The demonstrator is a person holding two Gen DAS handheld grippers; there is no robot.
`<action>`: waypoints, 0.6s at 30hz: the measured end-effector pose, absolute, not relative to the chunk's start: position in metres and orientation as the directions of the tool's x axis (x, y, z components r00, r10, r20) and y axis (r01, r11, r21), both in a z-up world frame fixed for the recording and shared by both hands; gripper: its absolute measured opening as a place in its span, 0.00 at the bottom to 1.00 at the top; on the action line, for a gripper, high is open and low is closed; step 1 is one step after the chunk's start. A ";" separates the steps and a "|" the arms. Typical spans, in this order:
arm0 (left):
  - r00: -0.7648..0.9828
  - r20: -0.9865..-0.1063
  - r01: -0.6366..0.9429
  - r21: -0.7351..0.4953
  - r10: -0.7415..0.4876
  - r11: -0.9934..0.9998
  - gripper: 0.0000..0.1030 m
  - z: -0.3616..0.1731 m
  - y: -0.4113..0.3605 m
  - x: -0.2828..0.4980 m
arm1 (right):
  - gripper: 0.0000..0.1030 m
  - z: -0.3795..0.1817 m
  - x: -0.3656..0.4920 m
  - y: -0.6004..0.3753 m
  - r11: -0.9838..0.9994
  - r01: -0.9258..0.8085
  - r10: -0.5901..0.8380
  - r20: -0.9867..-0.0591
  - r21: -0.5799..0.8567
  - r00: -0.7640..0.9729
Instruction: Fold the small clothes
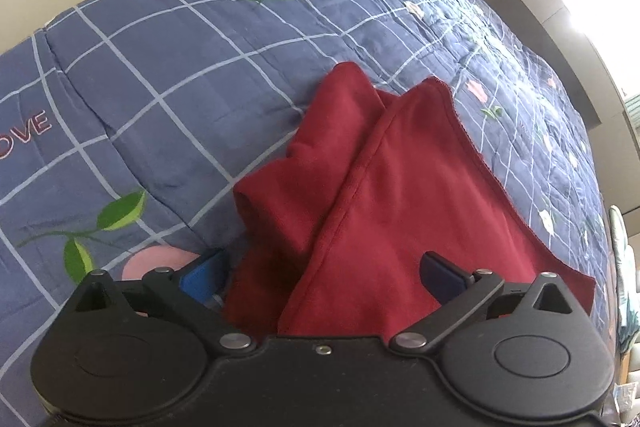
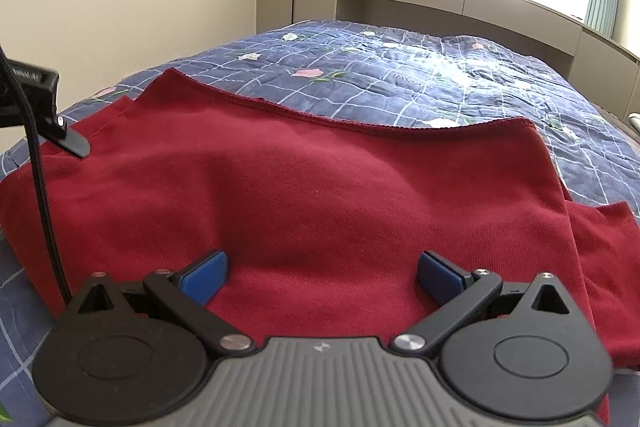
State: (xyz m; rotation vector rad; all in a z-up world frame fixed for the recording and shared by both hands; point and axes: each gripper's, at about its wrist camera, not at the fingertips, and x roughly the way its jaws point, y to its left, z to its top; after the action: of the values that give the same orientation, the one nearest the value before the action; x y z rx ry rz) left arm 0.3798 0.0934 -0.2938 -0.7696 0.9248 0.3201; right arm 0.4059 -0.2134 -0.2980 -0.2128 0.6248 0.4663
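Red garment on the quilt, left tongs and right tongs both spread.

The dark red garment lies partly folded across my frame's middle, its ribbed hem toward the top.

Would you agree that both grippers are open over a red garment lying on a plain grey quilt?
Not quite: the quilt is blue with a white grid and flowers, as the right wrist view shows. The rest holds: the left gripper and right gripper are open over the red garment.
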 end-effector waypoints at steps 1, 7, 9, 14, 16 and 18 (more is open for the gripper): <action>0.574 -0.817 -0.560 -0.447 -0.063 0.698 0.95 -0.293 0.093 0.380 | 1.00 -0.298 0.406 -0.214 0.875 -0.481 0.356 -0.606 -0.051 0.712; 0.543 -0.839 -0.619 -0.409 -0.010 0.670 0.51 -0.287 0.092 0.379 | 1.00 -0.296 0.409 -0.215 0.869 -0.493 0.365 -0.619 -0.041 0.696; 0.550 -0.834 -0.631 -0.438 -0.029 0.641 0.38 -0.288 0.093 0.378 | 1.00 -0.292 0.412 -0.216 0.860 -0.509 0.370 -0.638 -0.040 0.675; 0.534 -0.845 -0.646 -0.425 -0.023 0.635 0.41 -0.289 0.090 0.380 | 1.00 -0.259 0.420 -0.234 0.867 -0.491 0.353 -0.591 -0.085 0.726; 0.537 -0.843 -0.648 -0.431 -0.024 0.628 0.47 -0.290 0.090 0.380 | 1.00 -0.246 0.431 -0.252 0.891 -0.445 0.328 -0.553 -0.089 0.766; 0.538 -0.843 -0.646 -0.432 -0.027 0.629 0.47 -0.292 0.090 0.381 | 1.00 -0.242 0.449 -0.268 0.915 -0.386 0.259 -0.563 -0.118 0.785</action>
State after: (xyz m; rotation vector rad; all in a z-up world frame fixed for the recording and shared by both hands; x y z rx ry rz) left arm 0.3805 0.0899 -0.2917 -0.8255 0.9454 0.4231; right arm 0.4490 -0.2676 -0.2421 -0.2329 0.5699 0.3512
